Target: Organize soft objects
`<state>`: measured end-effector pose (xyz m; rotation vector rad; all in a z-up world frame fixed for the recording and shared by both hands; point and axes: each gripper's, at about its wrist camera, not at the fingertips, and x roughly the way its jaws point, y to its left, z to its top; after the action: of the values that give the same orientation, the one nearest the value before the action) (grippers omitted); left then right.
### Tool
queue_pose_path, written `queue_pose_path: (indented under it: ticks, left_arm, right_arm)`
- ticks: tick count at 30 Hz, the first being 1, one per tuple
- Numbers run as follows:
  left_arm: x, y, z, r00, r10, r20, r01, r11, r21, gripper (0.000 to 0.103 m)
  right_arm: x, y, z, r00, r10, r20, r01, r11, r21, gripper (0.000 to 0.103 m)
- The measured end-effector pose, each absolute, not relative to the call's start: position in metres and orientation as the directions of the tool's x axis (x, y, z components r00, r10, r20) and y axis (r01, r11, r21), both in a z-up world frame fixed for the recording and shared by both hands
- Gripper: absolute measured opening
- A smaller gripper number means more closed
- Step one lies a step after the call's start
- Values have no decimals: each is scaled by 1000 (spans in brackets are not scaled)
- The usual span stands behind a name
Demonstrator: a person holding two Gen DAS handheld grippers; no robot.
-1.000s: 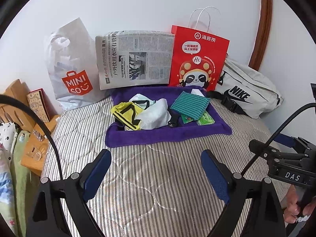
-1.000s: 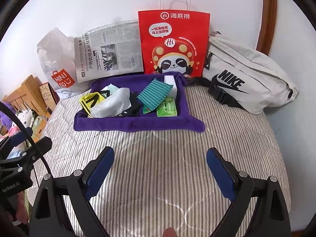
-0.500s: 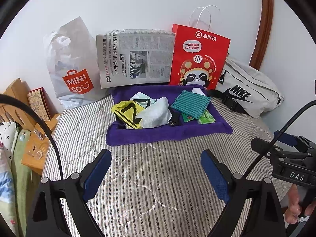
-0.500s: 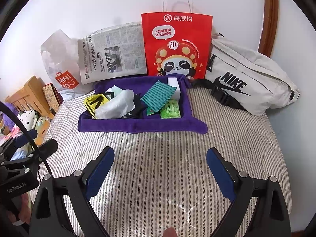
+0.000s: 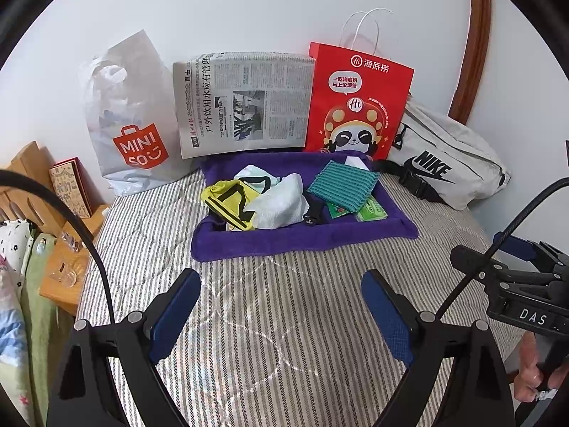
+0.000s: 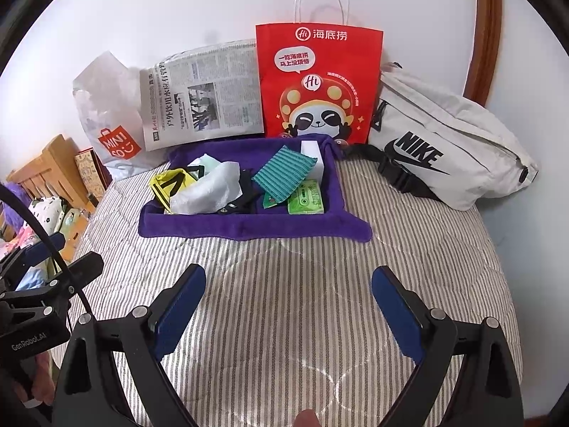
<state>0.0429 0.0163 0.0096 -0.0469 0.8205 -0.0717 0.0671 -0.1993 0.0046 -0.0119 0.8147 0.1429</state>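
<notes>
Jaws on both the left gripper [image 5: 281, 306] and right gripper [image 6: 290, 302] gape apart over the bed's [image 6: 284, 284] near edge, so approach the purple tray's [image 6: 249, 229] jumbled cloths low, 1 piece per pinch.

Bright, even, soft light in both views; faint shadows on the white wall [image 6: 213, 7]. Sharp centre, strong fisheye bending, black corners.

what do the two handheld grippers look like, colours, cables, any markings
Both the left gripper and the right gripper have black angular frames, silver bolts and blue textured pads. A black cable runs to each. Bodies read "DAS" and "GenRobot.AI".
</notes>
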Motion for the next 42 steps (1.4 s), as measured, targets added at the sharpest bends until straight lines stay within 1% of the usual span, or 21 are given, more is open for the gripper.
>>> queue_pose_path:
  ticks: [42]
  left_arm:
    - [43, 18, 8, 677, -72, -733, 37, 997, -64, 92]
  right_arm:
    - [69, -195, 3, 668, 111, -736, -129, 991, 33, 94]
